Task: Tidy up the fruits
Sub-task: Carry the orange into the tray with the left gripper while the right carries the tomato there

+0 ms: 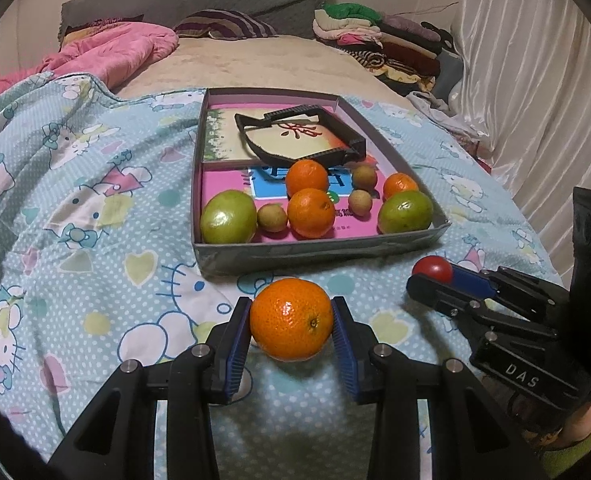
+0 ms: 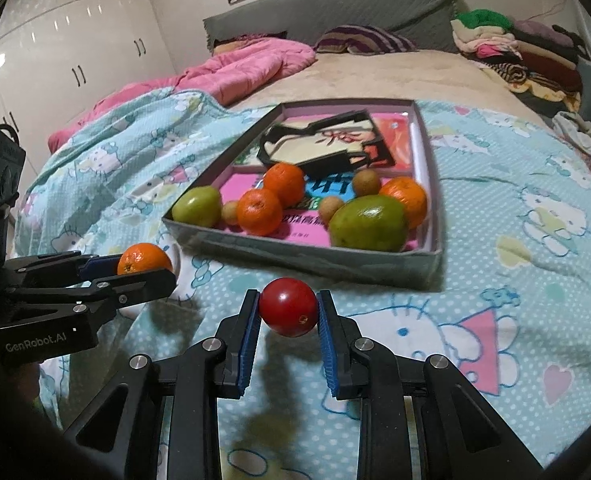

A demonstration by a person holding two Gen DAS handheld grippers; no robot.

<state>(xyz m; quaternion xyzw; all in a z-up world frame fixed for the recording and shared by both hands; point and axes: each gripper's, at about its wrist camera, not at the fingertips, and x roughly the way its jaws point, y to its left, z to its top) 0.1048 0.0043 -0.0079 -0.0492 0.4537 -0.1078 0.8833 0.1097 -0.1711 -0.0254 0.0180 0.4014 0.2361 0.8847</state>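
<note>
While an orange (image 1: 291, 319) is pinched by the left gripper (image 1: 291, 320) and a tomato (image 2: 289, 307) by the right gripper (image 2: 289, 308), either round fruit could be dropped short of the box (image 1: 319, 248) if squeezed off-centre.

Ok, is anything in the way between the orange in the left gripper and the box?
Nothing visible. The orange in the left gripper faces the box across bare bedspread; only the box's low front wall must be cleared, and fruit already crowds its front section.

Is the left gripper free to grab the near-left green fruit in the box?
Probably not yet: the left gripper is shut on an orange. The green fruit itself lies uncovered.
</note>
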